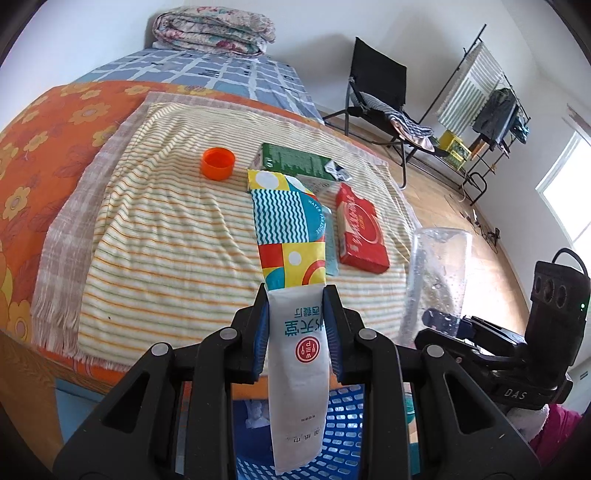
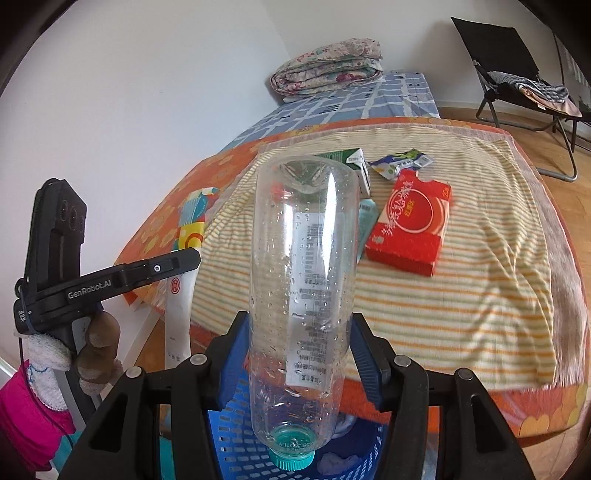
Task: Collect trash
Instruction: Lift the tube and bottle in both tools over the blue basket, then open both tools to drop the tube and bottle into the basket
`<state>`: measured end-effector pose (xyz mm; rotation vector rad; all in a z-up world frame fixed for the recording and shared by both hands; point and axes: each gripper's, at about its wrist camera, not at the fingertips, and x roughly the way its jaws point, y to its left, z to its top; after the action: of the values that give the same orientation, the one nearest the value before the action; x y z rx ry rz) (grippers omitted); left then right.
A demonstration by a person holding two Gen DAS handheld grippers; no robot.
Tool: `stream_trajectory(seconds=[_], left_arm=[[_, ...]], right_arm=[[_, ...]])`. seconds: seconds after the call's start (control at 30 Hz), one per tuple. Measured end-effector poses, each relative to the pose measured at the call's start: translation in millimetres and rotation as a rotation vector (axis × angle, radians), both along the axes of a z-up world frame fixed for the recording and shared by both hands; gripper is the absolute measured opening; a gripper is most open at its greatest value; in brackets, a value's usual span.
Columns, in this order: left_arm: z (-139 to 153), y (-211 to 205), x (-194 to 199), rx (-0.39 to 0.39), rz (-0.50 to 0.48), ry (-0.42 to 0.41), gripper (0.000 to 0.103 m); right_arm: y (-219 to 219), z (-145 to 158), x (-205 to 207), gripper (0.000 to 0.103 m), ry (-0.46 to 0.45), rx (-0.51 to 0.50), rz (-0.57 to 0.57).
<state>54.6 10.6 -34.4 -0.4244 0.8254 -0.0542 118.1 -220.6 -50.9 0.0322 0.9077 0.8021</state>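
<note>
My left gripper (image 1: 296, 325) is shut on a long colourful paper wrapper (image 1: 295, 258), white at its lower end, which hangs over the blue basket (image 1: 343, 406). My right gripper (image 2: 298, 354) is shut on a clear plastic bottle (image 2: 303, 280), held cap down with its teal cap (image 2: 291, 452) over the same basket (image 2: 236, 435). The bottle also shows in the left wrist view (image 1: 439, 273). On the striped cloth lie a red box (image 1: 360, 229) (image 2: 412, 225), a green carton (image 1: 295, 160) (image 2: 351, 157), an orange cap (image 1: 218, 162) and a small crumpled wrapper (image 2: 400, 162).
The striped cloth (image 1: 166, 240) covers an orange floral bedspread (image 1: 48, 147) on a bed. A folded quilt (image 1: 214, 29) lies at the bed's far end. A black folding chair (image 1: 376, 92) and a clothes rack (image 1: 487, 103) stand on the wood floor to the right.
</note>
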Motion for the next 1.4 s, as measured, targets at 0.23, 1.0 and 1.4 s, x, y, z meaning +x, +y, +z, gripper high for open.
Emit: stream_trajectory(seconds=[0.23, 1.0, 1.4], left_arm=[[-7, -18, -16, 0.014, -0.029, 0.002, 0.027], [-58, -40, -50, 0.022, -0.078, 0.108, 0.027], [-79, -43, -51, 0.049, -0.077, 0.180, 0.051]], right_arm=[[-6, -6, -15, 0.056, -0.009, 0.004, -0.011], [-9, -55, -56, 0.056, 0.040, -0.053, -0.015], [-12, -76, -59, 0.058, 0.107, -0.098, -0.021]])
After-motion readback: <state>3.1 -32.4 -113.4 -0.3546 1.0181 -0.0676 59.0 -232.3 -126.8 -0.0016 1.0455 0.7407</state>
